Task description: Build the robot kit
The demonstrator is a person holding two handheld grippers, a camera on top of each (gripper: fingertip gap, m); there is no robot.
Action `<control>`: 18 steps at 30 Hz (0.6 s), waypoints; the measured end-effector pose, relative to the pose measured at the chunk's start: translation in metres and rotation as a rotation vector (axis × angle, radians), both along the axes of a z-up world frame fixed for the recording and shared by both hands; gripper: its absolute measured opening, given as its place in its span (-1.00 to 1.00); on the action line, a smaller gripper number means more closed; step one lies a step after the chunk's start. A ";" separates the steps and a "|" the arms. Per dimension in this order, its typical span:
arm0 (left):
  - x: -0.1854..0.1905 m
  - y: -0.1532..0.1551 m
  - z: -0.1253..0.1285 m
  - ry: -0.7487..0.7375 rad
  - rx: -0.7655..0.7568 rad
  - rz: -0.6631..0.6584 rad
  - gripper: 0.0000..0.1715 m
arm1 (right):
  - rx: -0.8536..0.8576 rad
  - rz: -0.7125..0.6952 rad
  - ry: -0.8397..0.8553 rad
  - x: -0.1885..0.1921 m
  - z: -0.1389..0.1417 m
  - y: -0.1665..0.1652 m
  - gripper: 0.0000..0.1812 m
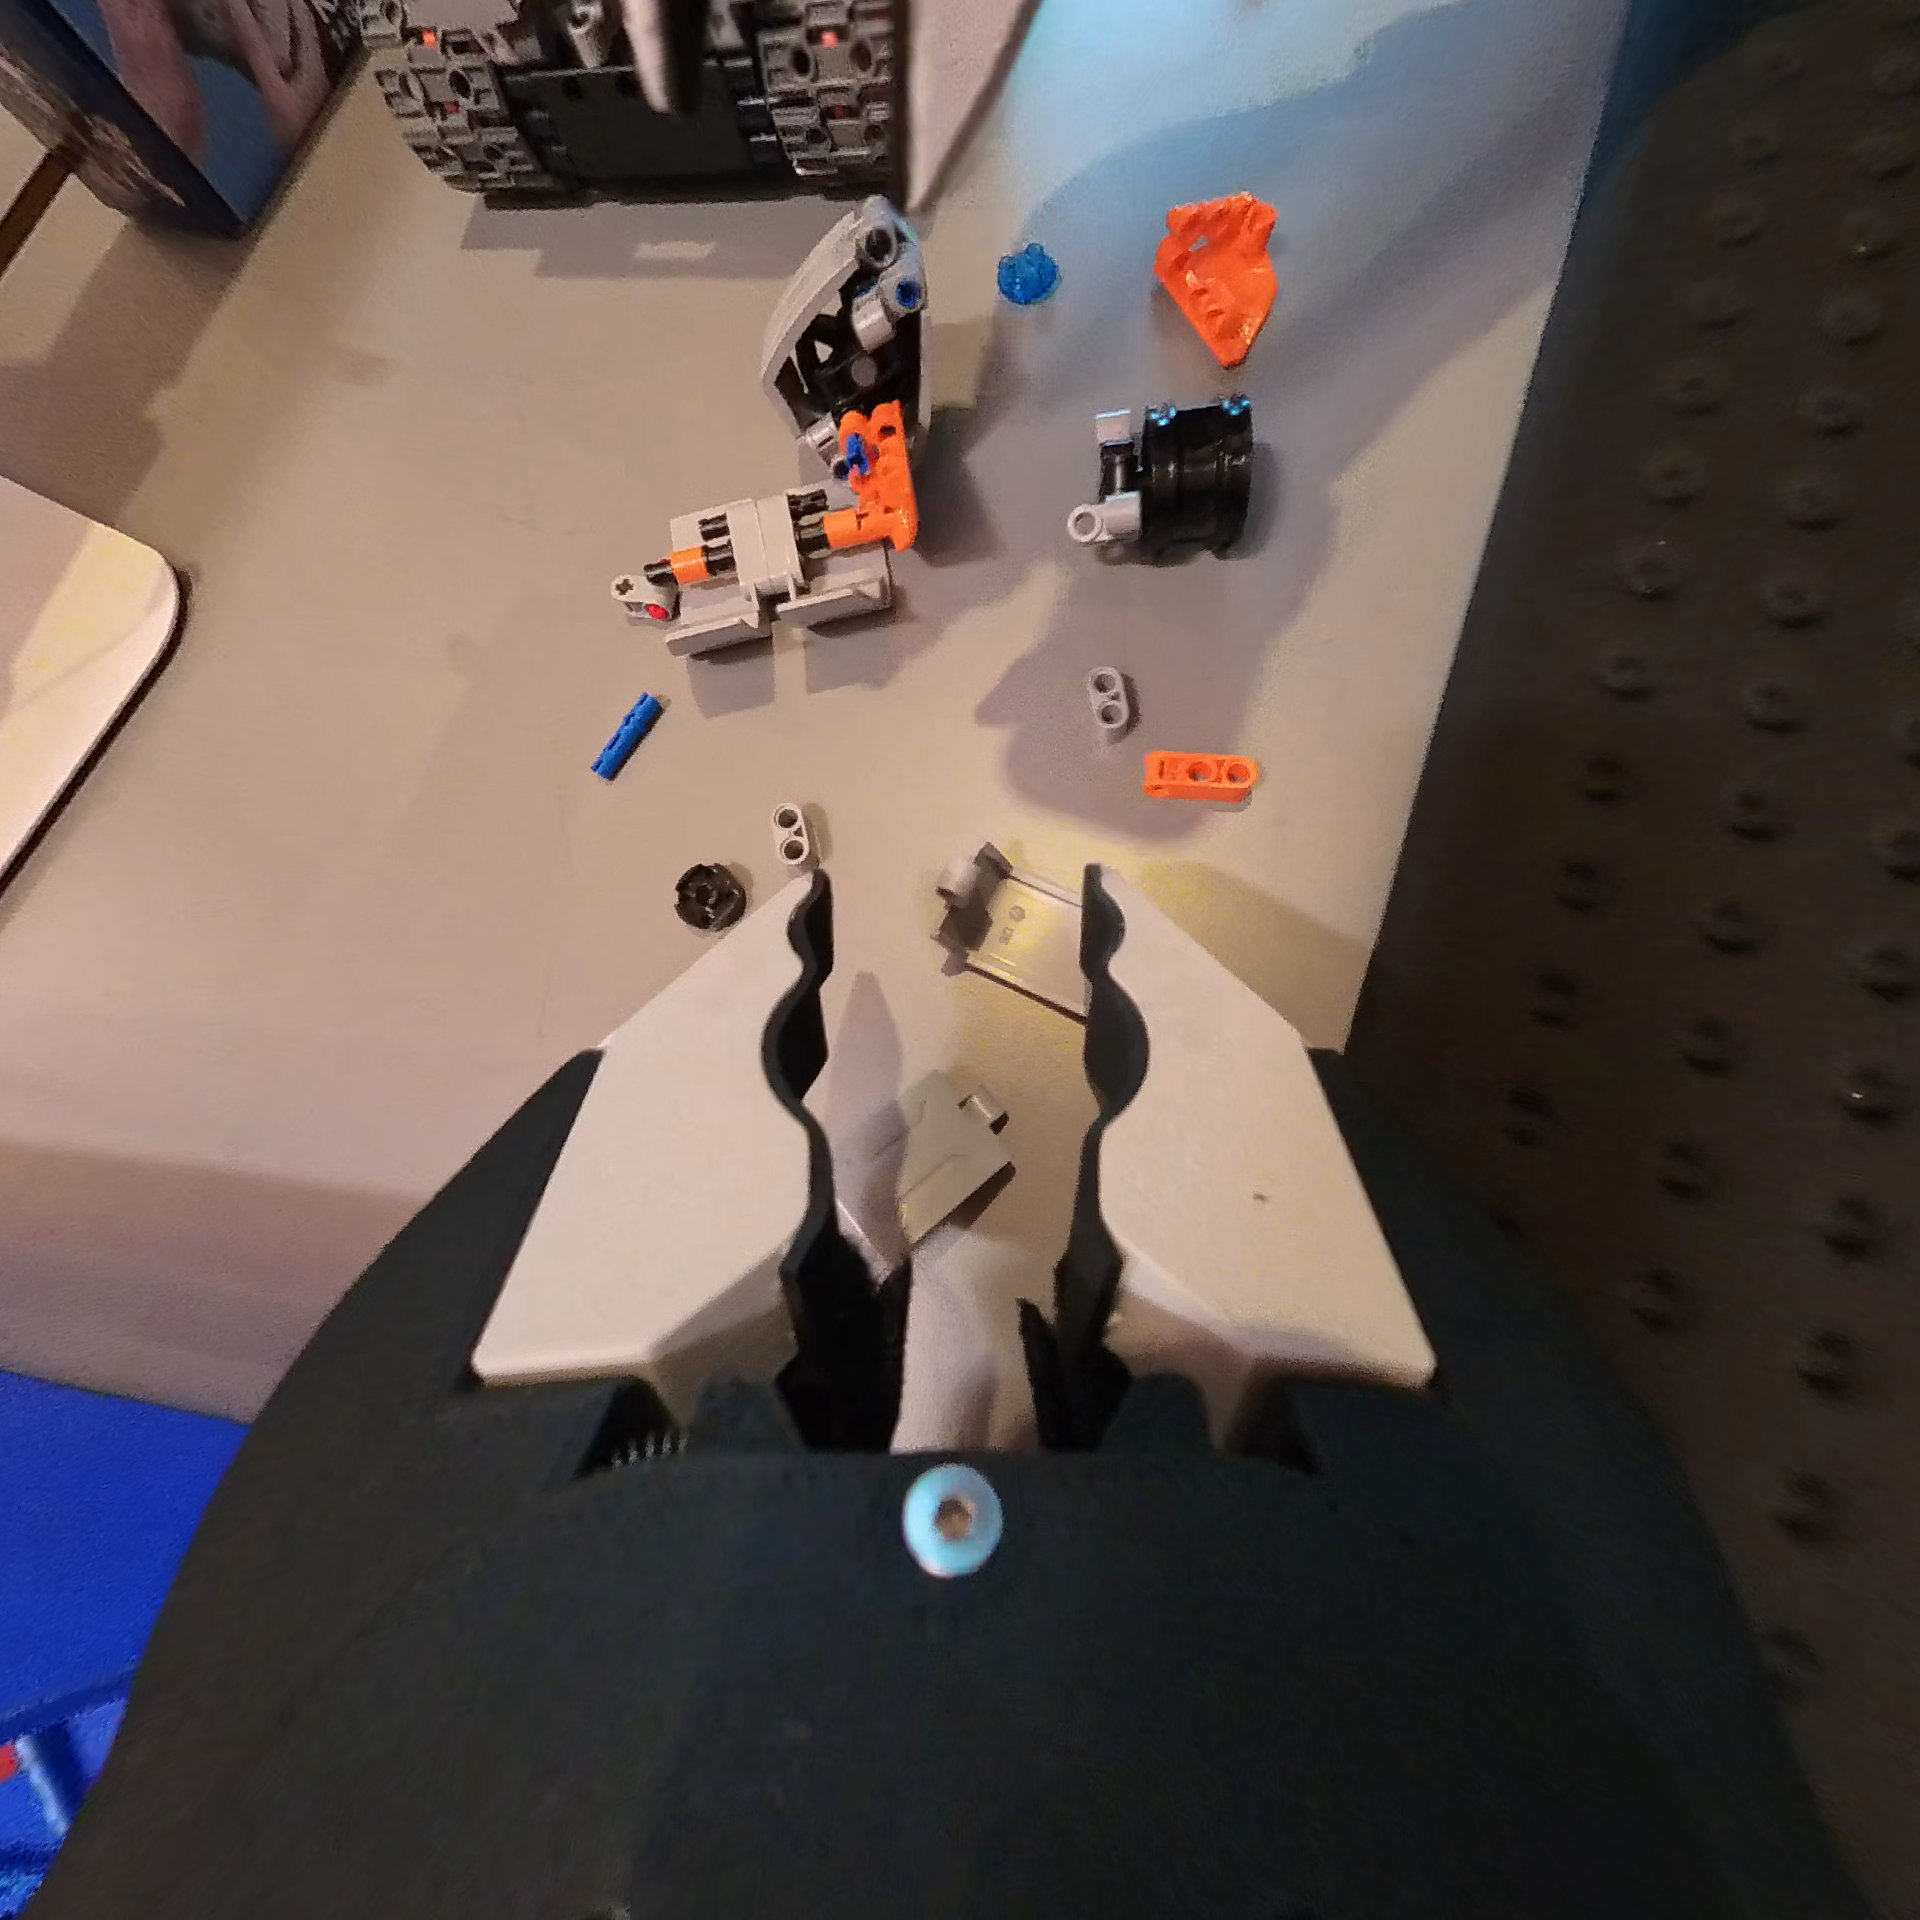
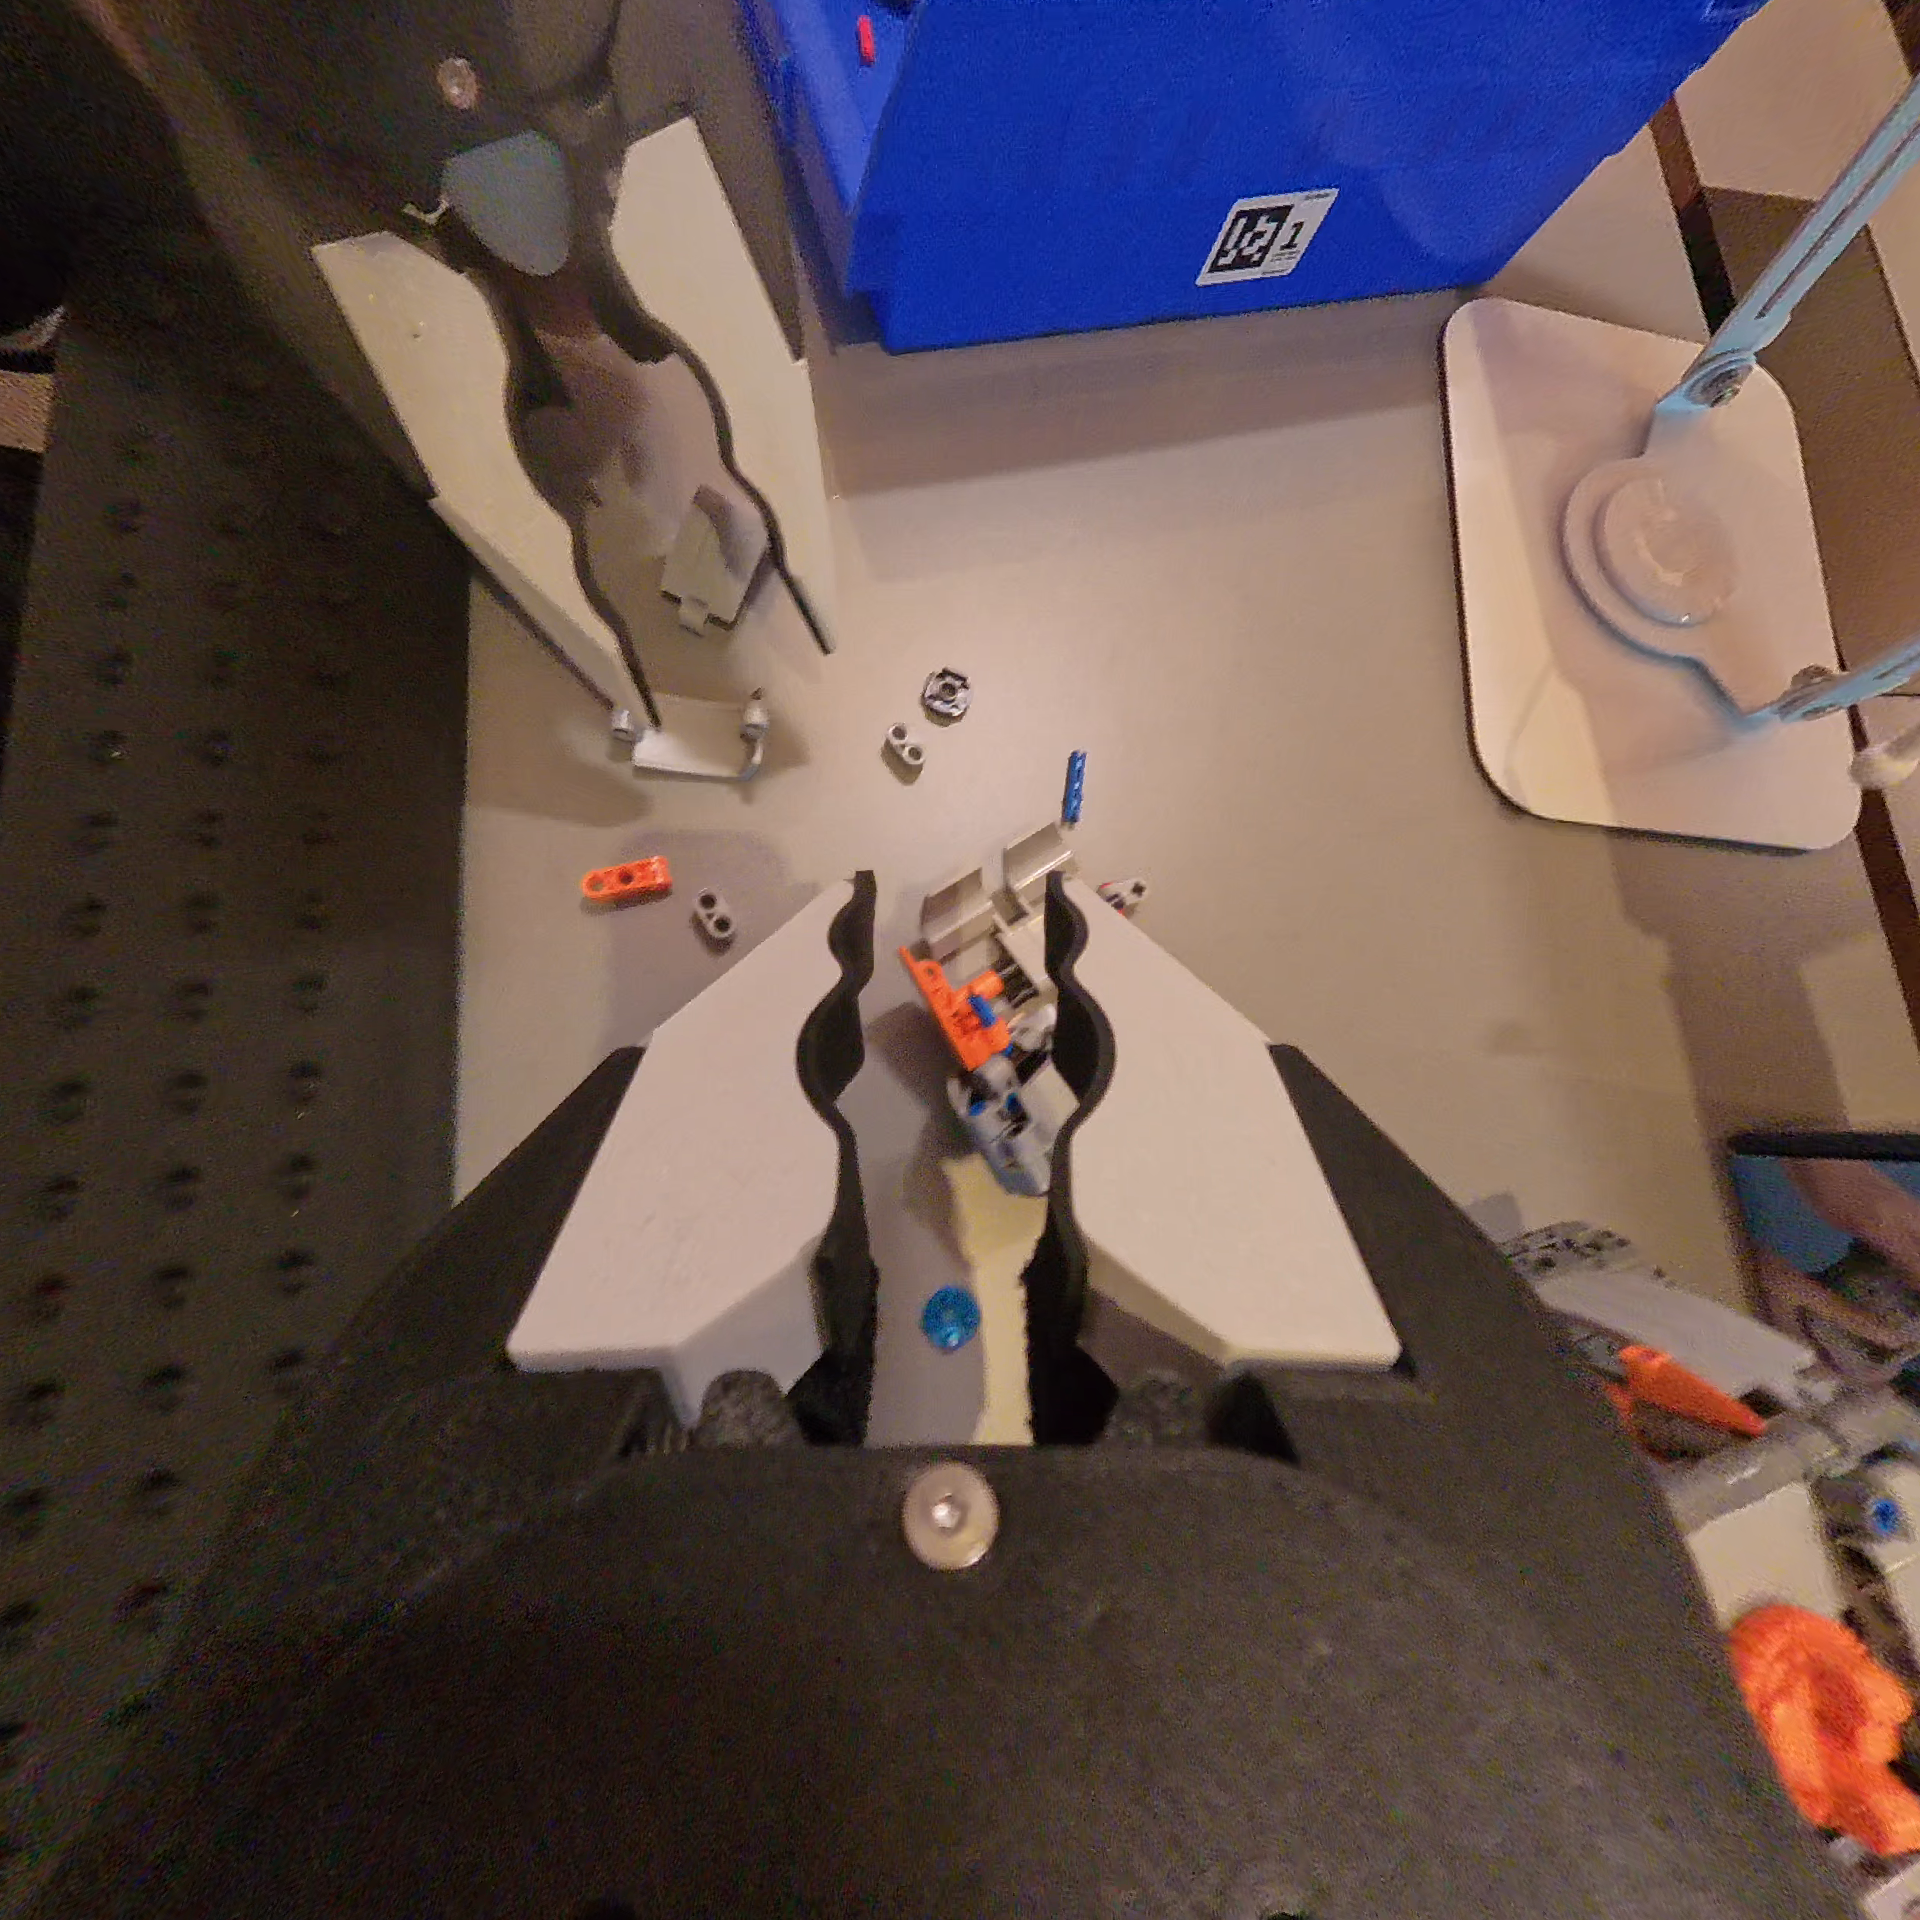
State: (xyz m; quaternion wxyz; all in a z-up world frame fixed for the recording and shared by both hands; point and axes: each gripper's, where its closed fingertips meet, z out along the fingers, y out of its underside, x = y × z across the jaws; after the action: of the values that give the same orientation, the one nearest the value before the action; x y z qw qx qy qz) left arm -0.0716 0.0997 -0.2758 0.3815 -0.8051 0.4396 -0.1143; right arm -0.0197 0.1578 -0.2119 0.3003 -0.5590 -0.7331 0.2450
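Building-toy parts lie scattered over the grey surface (image 1: 312, 644), spaced apart so that each can be reached singly.

Left hand-held gripper (image 1: 956, 883): the jaws stand wide and hold nothing. It hovers over two flat grey panel pieces. One grey panel (image 1: 951, 1153) lies between the fingers, well back from the tips; the second grey panel with end pins (image 1: 1023, 935) lies just beyond the tips, partly hidden by the right-hand finger. Whether either finger touches a panel cannot be told. Nearest loose parts: a black round piece (image 1: 710, 894), a small grey two-hole connector (image 1: 798, 833), a blue pin (image 1: 628, 736) and an orange three-hole beam (image 1: 1200, 774). Further off lie a black wheel hub with grey connectors (image 1: 1179, 480), an orange angled panel (image 1: 1218, 275) and a translucent blue round stud (image 1: 1029, 272).

Right hand-held gripper (image 2: 961, 883): the jaws stand moderately apart, straddling a grey-and-orange sub-assembly (image 2: 977, 997) that rests on the surface. The sub-assembly lies close against the right-hand finger (contact cannot be confirmed), with clear space on the other side, so it is framed rather than clamped. The same sub-assembly, seen from the left wrist view, consists of a grey block section (image 1: 774, 566) joined to a curved grey shell (image 1: 842, 312) by an orange beam.

Surroundings: a blue bin (image 2: 1143, 156) with a printed marker tag stands at the far edge, a white lamp base (image 2: 1642, 582) to one side, and a larger grey tracked model (image 1: 644, 94) beyond the parts.
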 end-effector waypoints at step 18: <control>-0.034 -0.011 -0.008 -0.040 -0.027 0.085 -0.46 | 0.027 -0.023 -0.258 -0.067 -0.050 0.034 -0.65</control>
State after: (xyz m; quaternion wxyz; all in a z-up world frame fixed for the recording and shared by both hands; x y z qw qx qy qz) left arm -0.1061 0.0888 -0.2841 0.3838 -0.8257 0.3956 -0.1200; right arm -0.0871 0.1922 -0.2615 0.2140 -0.5899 -0.7625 0.1576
